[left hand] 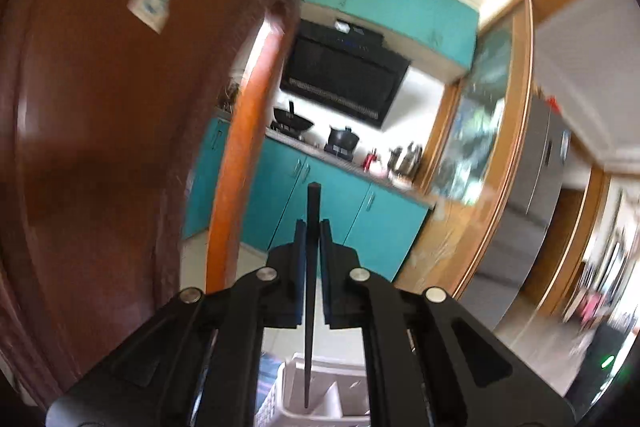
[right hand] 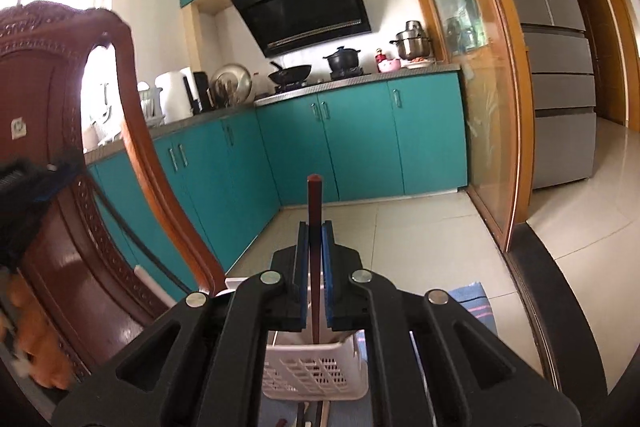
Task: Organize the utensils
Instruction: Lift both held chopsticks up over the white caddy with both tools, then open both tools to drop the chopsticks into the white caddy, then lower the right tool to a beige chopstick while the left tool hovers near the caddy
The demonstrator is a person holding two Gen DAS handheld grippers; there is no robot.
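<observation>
Left wrist view: my left gripper [left hand: 313, 227] is clamped on a black chopstick [left hand: 311, 291], which stands upright between the pads, top end sticking out above the fingertips, lower end hanging over the white slotted basket [left hand: 320, 409] at the bottom edge of frame. I can't tell if the tip touches the basket. A dark wooden chair back [left hand: 100, 131] fills the left side; picture is blurred. Right wrist view: my right gripper [right hand: 315, 233] is closed on a reddish-brown chopstick [right hand: 315, 255], also upright, blue pads tight on both sides, its lower end down inside the top of the same white basket [right hand: 316, 367]. Basket sits on a blue striped cloth [right hand: 474, 303]; more dark utensils [right hand: 306, 415] lie on the cloth just below the basket's near wall, too cropped to identify. Carved chair back [right hand: 60, 187] is at left, and part of my left gripper [right hand: 24, 195] shows at the left edge. Teal kitchen cabinets [right hand: 360, 131] are beyond.
</observation>
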